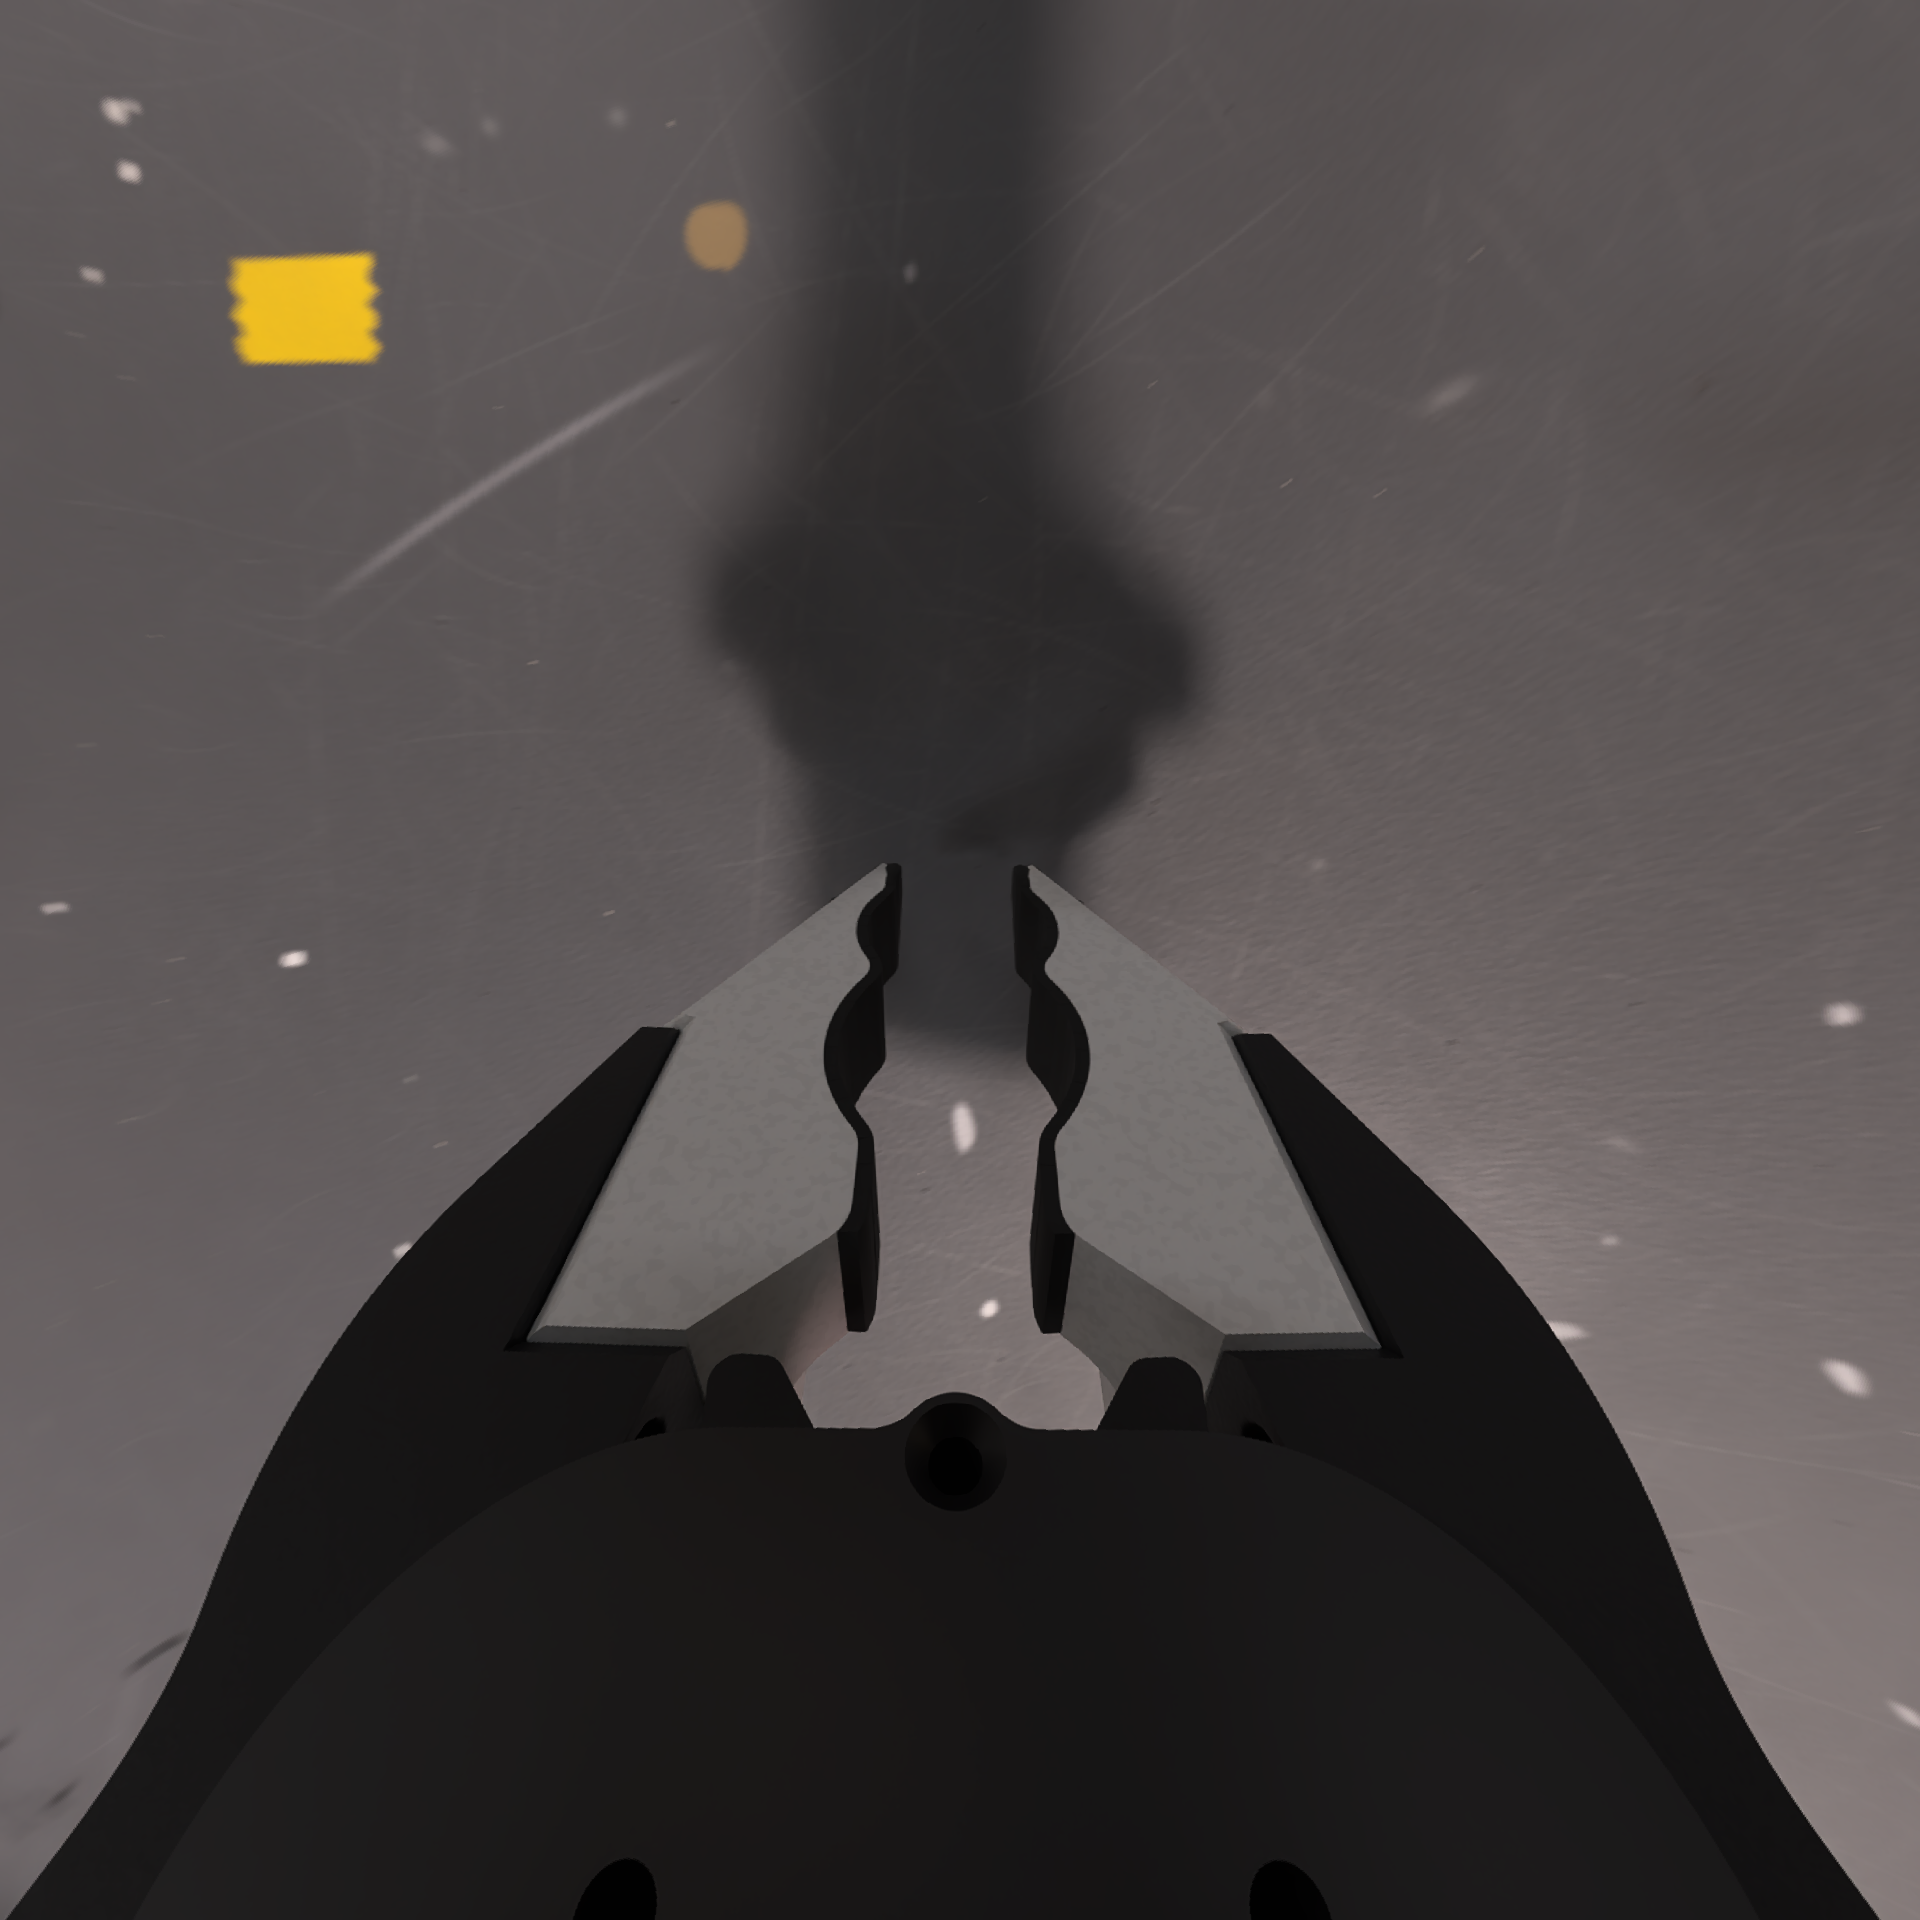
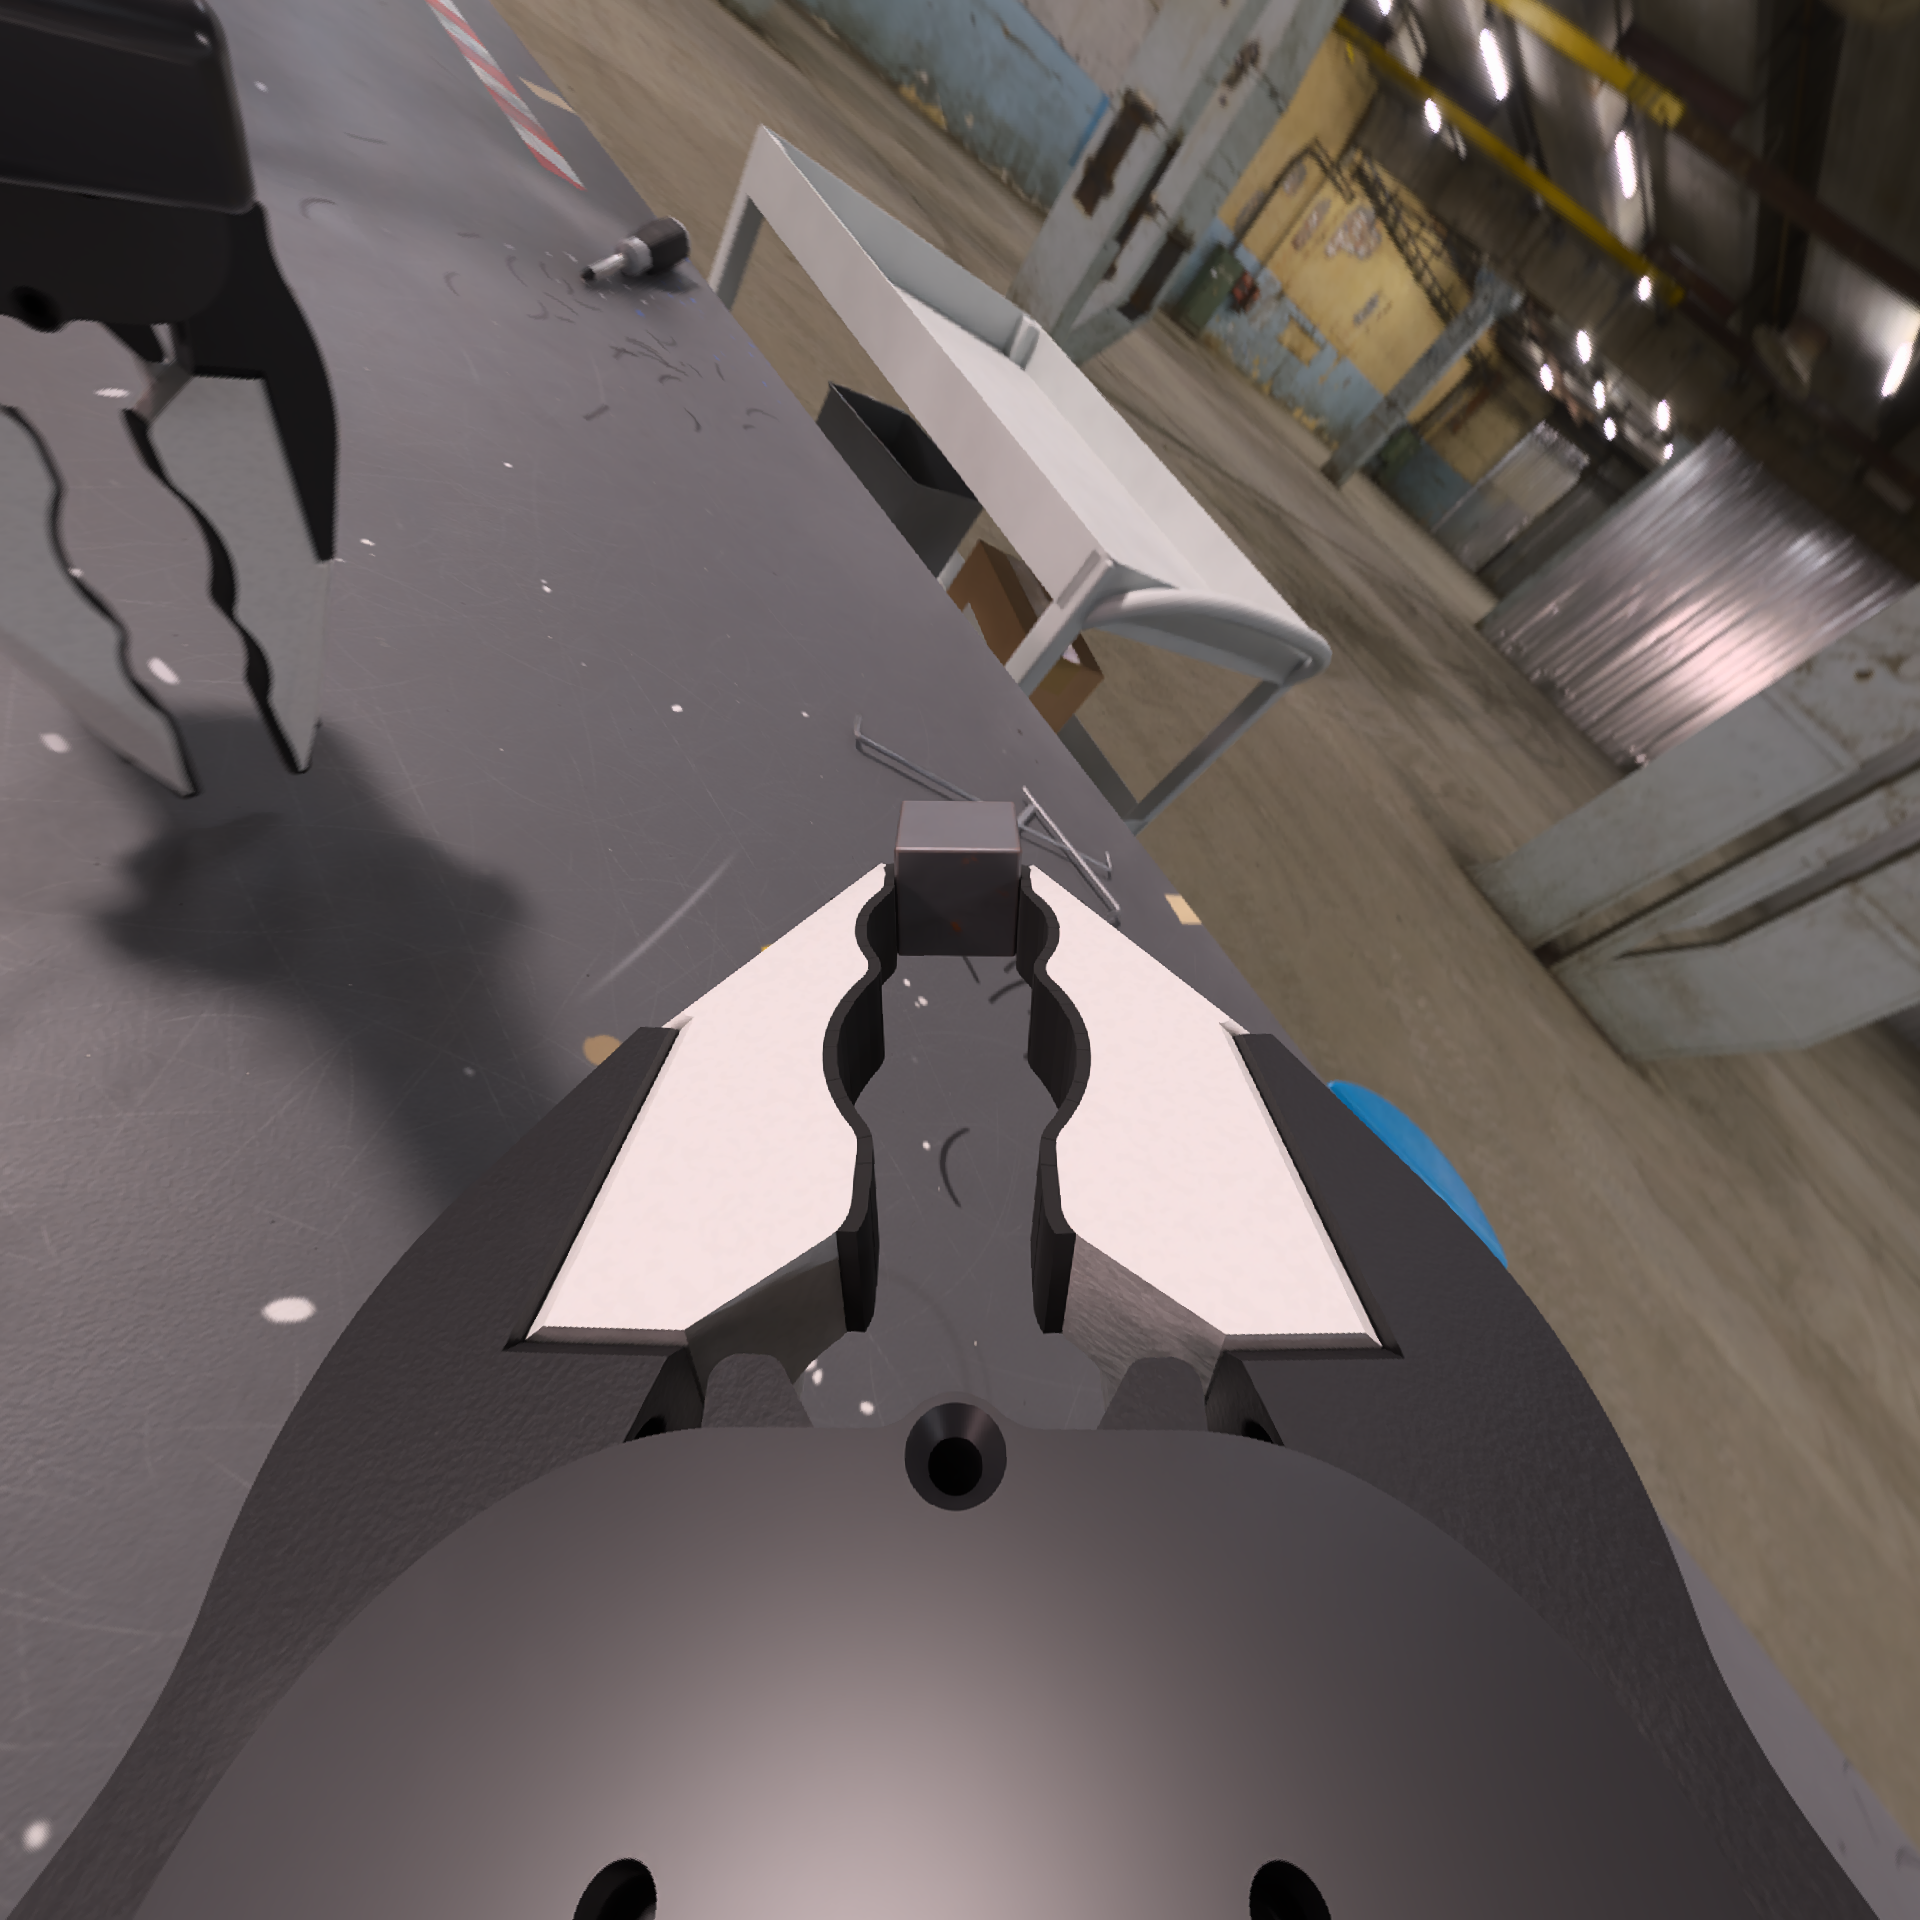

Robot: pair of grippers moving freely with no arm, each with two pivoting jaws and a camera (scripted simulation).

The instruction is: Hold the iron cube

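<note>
The iron cube (image 2: 954, 883) is small, dark grey and sits squarely between the tips of my right gripper (image 2: 956, 935), whose pads press both its sides. I cannot tell whether the cube touches the dark grey table (image 2: 540, 582). My left gripper (image 1: 956, 873) points down at the scratched table (image 1: 1455, 520), its fingers a little apart with nothing between them. The cube does not show in the left wrist view. In the right wrist view the left gripper (image 2: 237, 769) hangs above the table at the far left, well apart from the cube.
A yellow tape patch (image 1: 303, 309) and a tan dot (image 1: 715, 236) lie on the table. Bent metal wires (image 2: 1070, 847) lie just behind the cube, near the table's right edge. A small tool bit (image 2: 636, 252), a white bench (image 2: 1039, 416) and a blue object (image 2: 1403, 1153) show beyond.
</note>
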